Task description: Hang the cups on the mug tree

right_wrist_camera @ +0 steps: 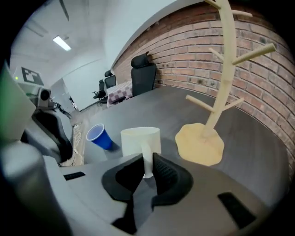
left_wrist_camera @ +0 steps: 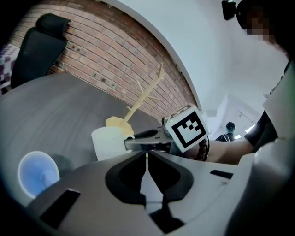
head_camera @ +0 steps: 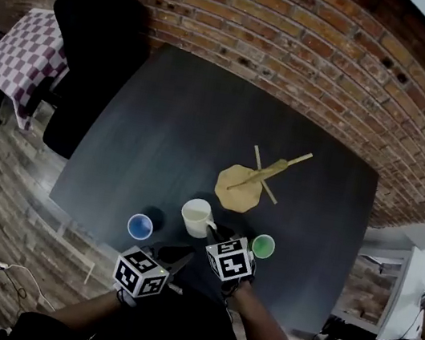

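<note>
Three cups: a white mug [head_camera: 196, 216], a blue cup [head_camera: 140, 226] and a green cup [head_camera: 263, 246] sat in the lower middle of the head view, on the dark desk [head_camera: 173, 117]. None hung yet.
Mug tree [head_camera: 255, 179]: it stood right of centre in the head view, just beyond the white mug, with every peg bare.
Right gripper [right_wrist_camera: 148, 161]: its jaws were nearly together, pinched on the handle [right_wrist_camera: 146, 150] of the white mug. The mug filled the centre of the right gripper view, upright. Whether its base had left the desk could not be told.
Left gripper [left_wrist_camera: 147, 156]: its jaws were fully together with nothing between them. It was held low at the bottom of the head view, beside the right one.
Step in hand: probably the pick-up of the first cup, with the grip made and the carry not yet begun.
Next move: it seemed to call for raising the mug and taking it towards the upper right of the head view. The mug would then need tilting so the handle's loop slid over an upward-slanting peg. The jaws covered part of the handle, so the peg would have to pass through what stayed free.
</note>
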`<state>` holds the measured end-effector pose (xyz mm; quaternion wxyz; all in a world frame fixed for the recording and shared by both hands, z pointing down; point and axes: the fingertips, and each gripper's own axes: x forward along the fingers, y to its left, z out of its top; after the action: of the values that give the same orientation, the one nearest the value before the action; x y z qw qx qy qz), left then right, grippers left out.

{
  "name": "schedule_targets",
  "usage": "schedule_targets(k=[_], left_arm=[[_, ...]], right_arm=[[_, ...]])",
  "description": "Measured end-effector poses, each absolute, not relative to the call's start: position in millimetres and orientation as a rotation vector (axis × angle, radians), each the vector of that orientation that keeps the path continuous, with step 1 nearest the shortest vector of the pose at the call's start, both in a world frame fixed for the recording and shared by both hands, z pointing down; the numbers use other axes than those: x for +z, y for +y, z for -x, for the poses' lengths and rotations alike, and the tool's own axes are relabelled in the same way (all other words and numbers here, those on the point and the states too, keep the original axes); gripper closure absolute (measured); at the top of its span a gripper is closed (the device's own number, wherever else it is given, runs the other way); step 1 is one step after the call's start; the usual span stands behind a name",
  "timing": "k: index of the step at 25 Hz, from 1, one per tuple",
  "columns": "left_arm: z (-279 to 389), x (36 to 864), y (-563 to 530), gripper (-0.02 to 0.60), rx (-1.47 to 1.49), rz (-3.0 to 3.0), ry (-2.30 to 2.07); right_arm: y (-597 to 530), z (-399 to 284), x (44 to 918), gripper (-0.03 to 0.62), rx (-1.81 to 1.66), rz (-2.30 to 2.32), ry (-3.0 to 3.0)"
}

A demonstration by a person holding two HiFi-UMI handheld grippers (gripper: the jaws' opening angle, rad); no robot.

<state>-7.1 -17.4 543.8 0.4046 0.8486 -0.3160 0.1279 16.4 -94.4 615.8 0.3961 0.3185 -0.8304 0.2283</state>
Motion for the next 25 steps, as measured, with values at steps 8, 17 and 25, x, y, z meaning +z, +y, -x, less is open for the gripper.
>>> schedule_targets(k=[8, 17, 25], left_arm=[[1, 567, -6, 0.558, 0.314, -2.082, -0.700], [-3, 573, -15, 0.533, 0.000, -1.830, -0.604], [24, 544, -72, 0.274, -0.512, -1.631, -0.558]], right_arm=[[-97, -12, 587, 0.530, 0.473, -0.823, -2.116], [-101, 0, 525, 0.530, 0.662, -0.911, -2.332], [-106, 10, 493, 0.531, 0.988, -0.937, -2.527]])
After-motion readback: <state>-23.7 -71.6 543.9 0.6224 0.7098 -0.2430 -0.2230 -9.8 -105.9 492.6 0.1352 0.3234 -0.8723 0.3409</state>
